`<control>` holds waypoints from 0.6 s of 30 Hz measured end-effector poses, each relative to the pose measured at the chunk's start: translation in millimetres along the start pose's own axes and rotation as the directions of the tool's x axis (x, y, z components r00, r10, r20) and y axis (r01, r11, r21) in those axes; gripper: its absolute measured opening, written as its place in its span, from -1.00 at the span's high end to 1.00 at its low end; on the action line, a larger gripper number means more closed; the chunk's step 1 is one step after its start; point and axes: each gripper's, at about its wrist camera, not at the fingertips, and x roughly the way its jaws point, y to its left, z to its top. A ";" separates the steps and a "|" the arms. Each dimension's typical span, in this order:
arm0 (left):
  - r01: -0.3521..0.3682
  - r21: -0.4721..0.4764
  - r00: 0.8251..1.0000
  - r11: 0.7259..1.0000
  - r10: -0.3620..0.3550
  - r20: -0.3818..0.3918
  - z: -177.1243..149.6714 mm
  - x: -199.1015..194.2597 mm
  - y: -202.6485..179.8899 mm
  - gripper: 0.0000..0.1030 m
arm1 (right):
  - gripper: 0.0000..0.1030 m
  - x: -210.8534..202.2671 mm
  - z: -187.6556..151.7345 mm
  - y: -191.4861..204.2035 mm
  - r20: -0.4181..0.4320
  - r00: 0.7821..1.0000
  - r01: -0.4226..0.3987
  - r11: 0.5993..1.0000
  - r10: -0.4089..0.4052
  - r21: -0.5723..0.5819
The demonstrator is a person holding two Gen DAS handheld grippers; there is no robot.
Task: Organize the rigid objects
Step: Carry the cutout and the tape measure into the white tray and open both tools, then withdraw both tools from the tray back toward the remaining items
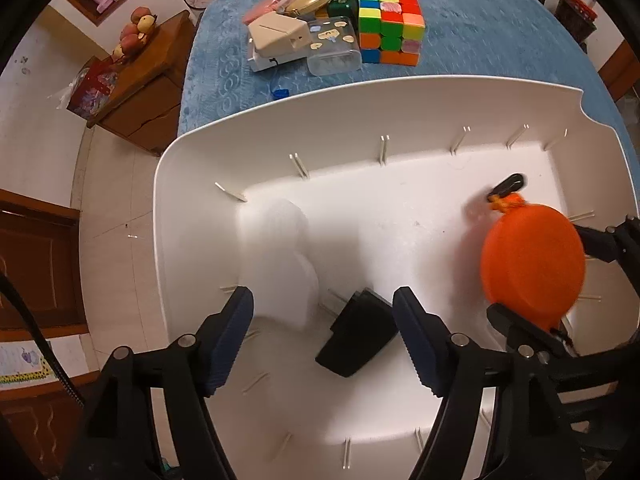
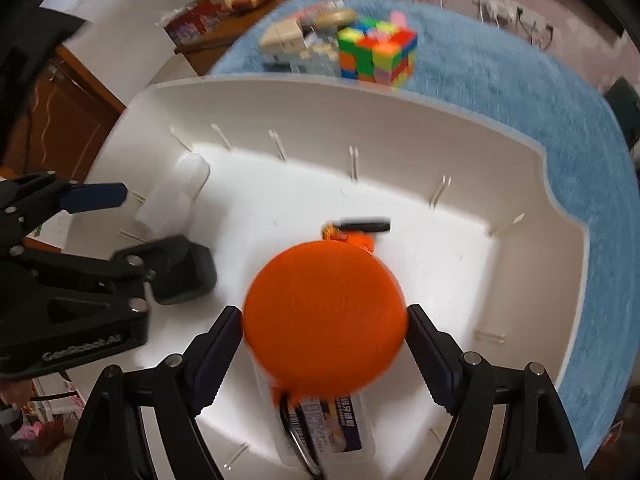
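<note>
My right gripper [image 2: 325,354] clamps the orange disc [image 2: 325,316] low inside the bin [image 2: 520,168]. My left gripper [image 1: 325,344] stands wide over the black block [image 1: 358,334]. Risk: the disc drops onto the packet [image 2: 332,424] and rolls.

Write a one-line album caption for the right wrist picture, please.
Right gripper fingers clasp an orange disc over a white bin, a colourful cube waiting behind.

bin [image 1: 192,184]: bottle [image 1: 280,256] left | box [image 1: 356,332] middle | disc [image 1: 532,264] right | cube [image 1: 390,28] behind bin
</note>
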 end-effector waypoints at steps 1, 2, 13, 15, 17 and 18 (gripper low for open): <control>0.008 -0.005 1.000 1.000 -0.008 0.000 -1.6 -1.9 1.3 -0.56 | -0.61 -4.9 0.2 1.2 0.015 1.000 -0.001 1.000 0.002 -0.010; 0.011 -0.007 1.000 1.000 -0.011 0.000 -1.9 -2.7 2.5 -0.58 | -0.61 -8.8 0.6 2.3 0.025 1.000 -0.001 1.000 0.002 -0.016; 0.018 0.032 0.996 0.999 -0.021 0.089 2.6 -31.5 13.8 -0.58 | -0.61 -39.3 8.6 0.5 0.075 0.997 -0.029 0.999 0.028 0.023; 0.016 0.034 0.994 0.999 -0.020 0.108 5.5 -36.7 16.9 -0.58 | -0.61 -44.2 11.8 -1.1 0.082 0.996 -0.028 0.999 0.026 0.032; 0.018 0.031 0.991 0.999 -0.021 0.129 9.4 -45.0 22.1 -0.58 | -0.61 -52.3 14.1 -1.3 0.093 0.995 -0.027 0.999 0.023 0.037; 0.021 0.028 0.990 0.999 -0.025 0.138 12.2 -49.3 24.8 -0.58 | -0.61 -54.7 15.5 -1.0 0.100 0.995 -0.026 0.999 0.022 0.037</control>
